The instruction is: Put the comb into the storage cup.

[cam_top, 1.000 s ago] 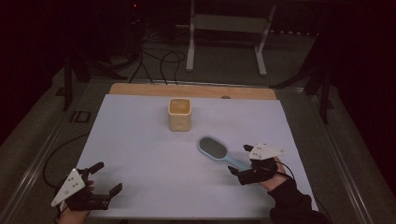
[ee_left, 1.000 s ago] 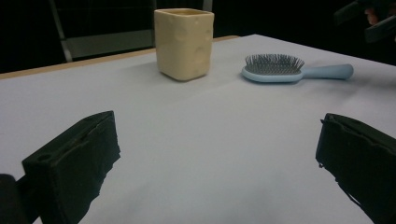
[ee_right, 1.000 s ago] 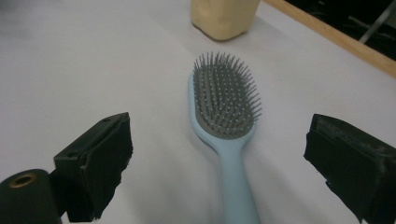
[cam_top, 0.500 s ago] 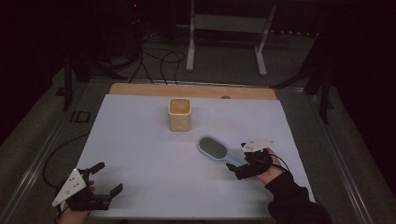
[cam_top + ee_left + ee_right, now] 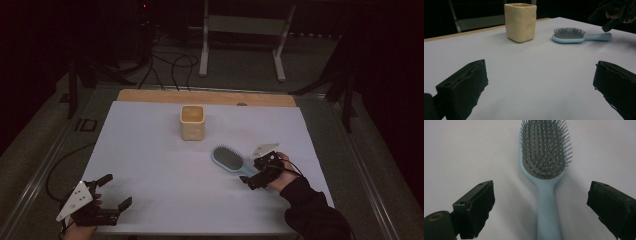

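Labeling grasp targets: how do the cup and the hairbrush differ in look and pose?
The cup is cream, boxy and stands upright with its mouth open; the hairbrush is light blue, long and lies flat, bristles up. The cup sits apart from both grippers; the hairbrush handle lies between the open right gripper jaws. Both rest on the white table.

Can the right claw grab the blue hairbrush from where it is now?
Probably yes. The right claw is open with the hairbrush handle lying between its jaws, nothing blocking it.
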### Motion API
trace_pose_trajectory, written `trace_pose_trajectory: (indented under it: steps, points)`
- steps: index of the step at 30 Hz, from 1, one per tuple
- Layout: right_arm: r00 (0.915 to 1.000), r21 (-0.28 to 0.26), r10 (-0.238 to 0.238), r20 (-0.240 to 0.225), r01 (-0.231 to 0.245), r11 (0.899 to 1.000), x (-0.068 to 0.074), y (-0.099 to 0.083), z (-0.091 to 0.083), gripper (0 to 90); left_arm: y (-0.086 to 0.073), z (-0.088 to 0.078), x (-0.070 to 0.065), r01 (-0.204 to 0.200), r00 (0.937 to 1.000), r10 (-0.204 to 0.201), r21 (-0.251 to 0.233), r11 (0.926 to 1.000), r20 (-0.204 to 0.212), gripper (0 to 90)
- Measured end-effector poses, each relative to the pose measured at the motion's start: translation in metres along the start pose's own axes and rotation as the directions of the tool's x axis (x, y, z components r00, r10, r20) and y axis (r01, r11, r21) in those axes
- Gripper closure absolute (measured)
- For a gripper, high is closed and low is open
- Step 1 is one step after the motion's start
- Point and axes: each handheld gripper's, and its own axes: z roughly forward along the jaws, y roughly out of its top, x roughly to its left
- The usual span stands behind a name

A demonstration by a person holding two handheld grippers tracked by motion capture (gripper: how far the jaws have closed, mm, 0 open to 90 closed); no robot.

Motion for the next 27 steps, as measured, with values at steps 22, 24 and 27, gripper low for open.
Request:
trace_pose_trajectory:
  steps: [22,24,27]
  points:
    - [0.9987,0.207,-0.025,-0.044,0.034,0.978,-0.006,0.013,0.022,8.2,0.000,0.001,-0.001,-0.004,1.0000,0.004,0.001,1.0000,0.007,0.0]
    - [0.9988,0.228,-0.034,-0.035,0.042,0.973,-0.006,0.015,0.025,8.2,0.000,0.001,-0.001,-0.003,1.0000,0.003,0.003,1.0000,0.006,0.0]
    - [0.9988,0.238,-0.037,-0.032,0.043,0.970,-0.006,0.016,0.027,8.6,0.000,0.001,-0.001,-0.003,1.0000,0.002,0.005,1.0000,0.007,0.0]
